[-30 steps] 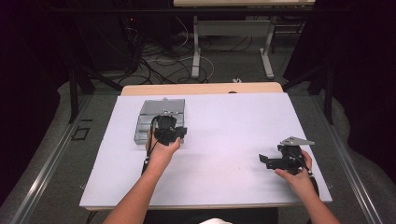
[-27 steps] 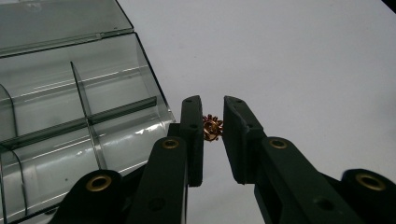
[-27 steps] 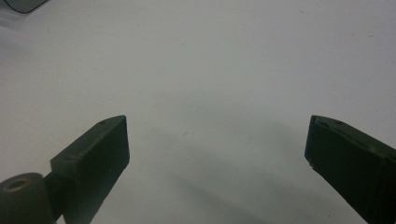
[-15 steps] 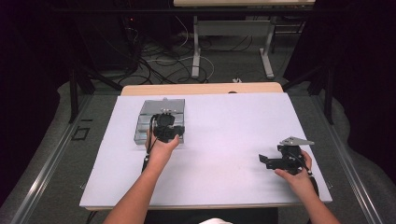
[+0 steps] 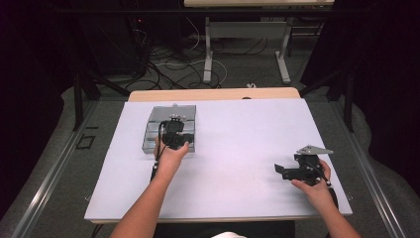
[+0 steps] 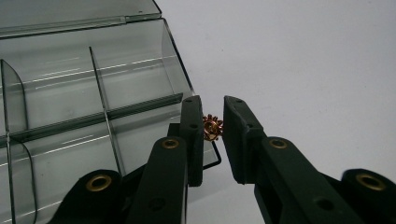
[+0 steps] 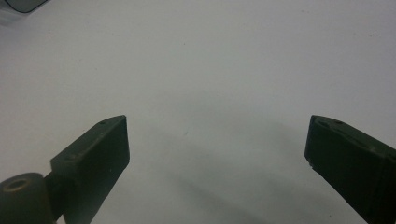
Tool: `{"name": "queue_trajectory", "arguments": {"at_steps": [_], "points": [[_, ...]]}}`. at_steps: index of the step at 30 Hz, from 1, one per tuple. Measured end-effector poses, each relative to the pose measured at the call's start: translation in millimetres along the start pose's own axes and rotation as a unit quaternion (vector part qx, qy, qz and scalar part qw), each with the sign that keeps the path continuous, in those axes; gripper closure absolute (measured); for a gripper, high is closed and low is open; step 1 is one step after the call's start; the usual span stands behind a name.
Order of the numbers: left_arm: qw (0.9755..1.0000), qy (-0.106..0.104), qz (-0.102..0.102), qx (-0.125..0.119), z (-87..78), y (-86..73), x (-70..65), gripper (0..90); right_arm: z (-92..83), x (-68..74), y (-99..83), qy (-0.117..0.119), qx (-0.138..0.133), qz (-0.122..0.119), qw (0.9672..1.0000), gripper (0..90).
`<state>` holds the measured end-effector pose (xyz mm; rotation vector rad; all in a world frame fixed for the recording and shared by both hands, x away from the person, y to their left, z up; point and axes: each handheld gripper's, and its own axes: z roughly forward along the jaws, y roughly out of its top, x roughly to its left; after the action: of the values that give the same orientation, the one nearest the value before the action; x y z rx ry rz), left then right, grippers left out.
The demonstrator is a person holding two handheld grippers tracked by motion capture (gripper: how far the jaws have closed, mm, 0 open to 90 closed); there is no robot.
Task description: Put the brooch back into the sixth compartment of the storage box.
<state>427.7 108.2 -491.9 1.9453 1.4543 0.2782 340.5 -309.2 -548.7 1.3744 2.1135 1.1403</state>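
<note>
A clear smoky plastic compartment box (image 5: 154, 115) lies open on the white table sheet (image 5: 237, 139), left of centre at the far side. My left gripper (image 5: 175, 124) hovers over the box's right part. In the left gripper view its jaws (image 6: 213, 103) stand nearly together with a small copper-coloured gear (image 6: 212, 128) pinched between them, just above the corner of the box (image 6: 135, 60), whose compartments look empty. My right gripper (image 5: 279, 171) rests low at the right of the sheet, jaws pointing left. The right gripper (image 7: 215, 135) is wide open over bare white surface.
A wooden table edge (image 5: 213, 94) shows beyond the sheet. Behind it are desk legs and cables on the floor (image 5: 198, 54). A corner of the box (image 7: 18, 3) shows at the top left of the right gripper view.
My left gripper has crept slightly farther over the box. The right gripper has stayed in place.
</note>
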Motion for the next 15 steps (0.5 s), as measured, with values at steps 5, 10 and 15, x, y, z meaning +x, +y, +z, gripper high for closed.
{"name": "queue_trajectory", "arguments": {"at_steps": [5, 10, 15], "points": [[1.0, 0.003, -0.005, 0.005, 3.3, 1.0, 2.5, 79.1, 0.1, 0.0, -0.1, 0.0, 0.0, 0.0, 1.0, 6.2], [0.9999, 0.003, -0.009, 0.009, 7.2, 1.3, 4.4, 79.1, -0.1, -0.4, -0.2, 0.002, 0.001, -0.002, 1.0, 6.3], [0.9998, 0.007, -0.014, 0.013, 10.0, 1.9, 6.6, 79.1, -0.1, -0.2, -0.2, 0.002, 0.001, -0.002, 1.0, 6.3]]}}
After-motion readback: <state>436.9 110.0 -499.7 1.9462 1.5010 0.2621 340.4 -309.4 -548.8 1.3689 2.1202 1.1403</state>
